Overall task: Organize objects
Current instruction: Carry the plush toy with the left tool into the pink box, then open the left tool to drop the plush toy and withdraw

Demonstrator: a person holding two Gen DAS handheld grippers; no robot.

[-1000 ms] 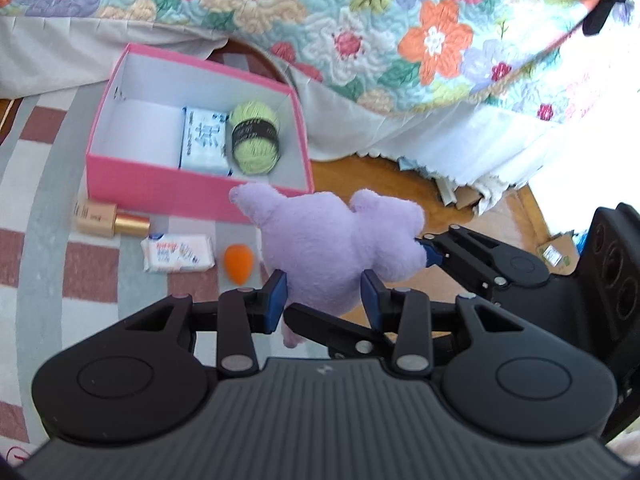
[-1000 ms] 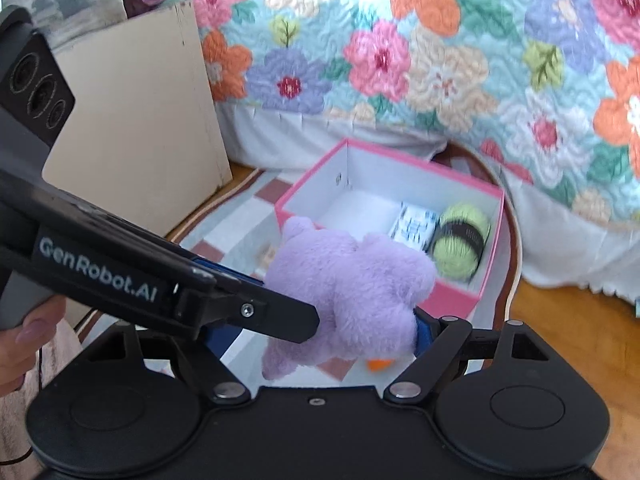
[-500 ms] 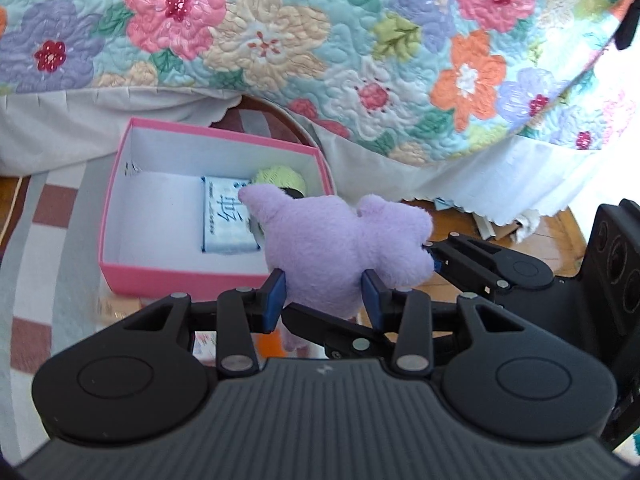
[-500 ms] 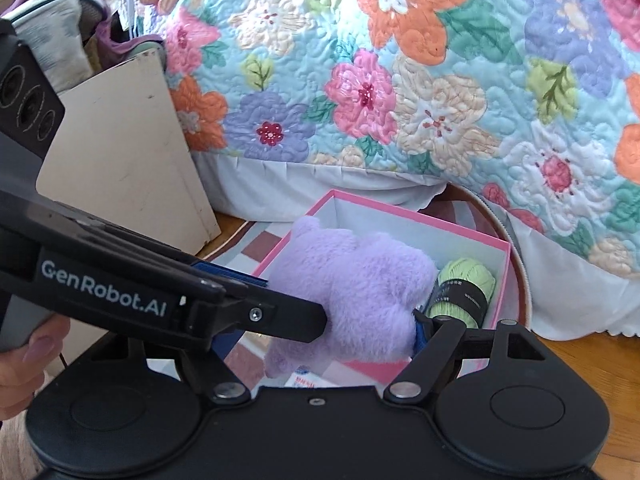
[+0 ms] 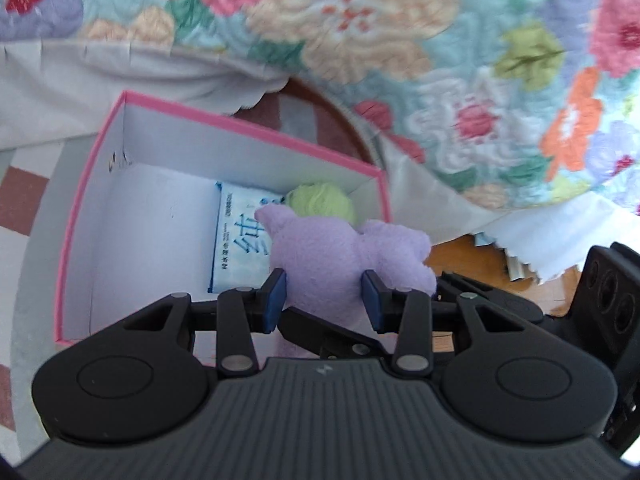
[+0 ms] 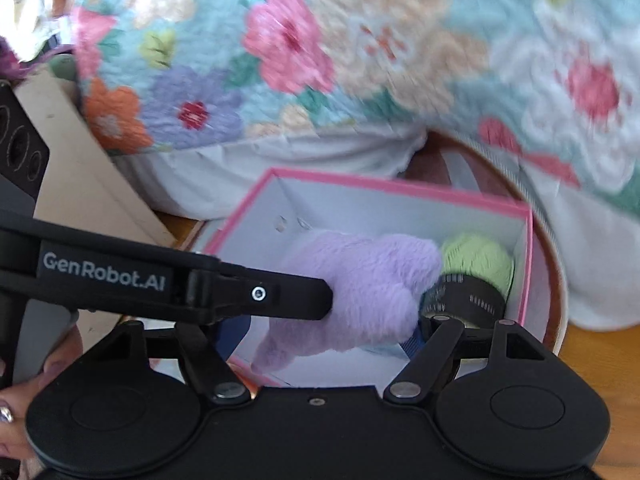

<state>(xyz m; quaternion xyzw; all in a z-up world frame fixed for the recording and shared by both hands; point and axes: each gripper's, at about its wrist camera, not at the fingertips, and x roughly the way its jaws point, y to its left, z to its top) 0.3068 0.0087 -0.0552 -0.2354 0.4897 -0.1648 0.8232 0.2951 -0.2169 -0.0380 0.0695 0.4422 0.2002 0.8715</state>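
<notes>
1. The pink box sits on the floor by the bed; its left half looks free, so that's probably the spot to aim for.
2. The purple plush toy hangs over the box, above the wipes pack and green yarn.
3. The left gripper and right gripper are both clamped on the toy; they'd best lower it, then let go together.

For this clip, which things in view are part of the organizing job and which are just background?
Part of the job:
- purple plush toy, clamped by the left gripper and the right gripper
- pink box
- green yarn ball and blue-white tissue pack, both inside the box

Just lying about:
- floral quilt
- rug
- beige board
</notes>
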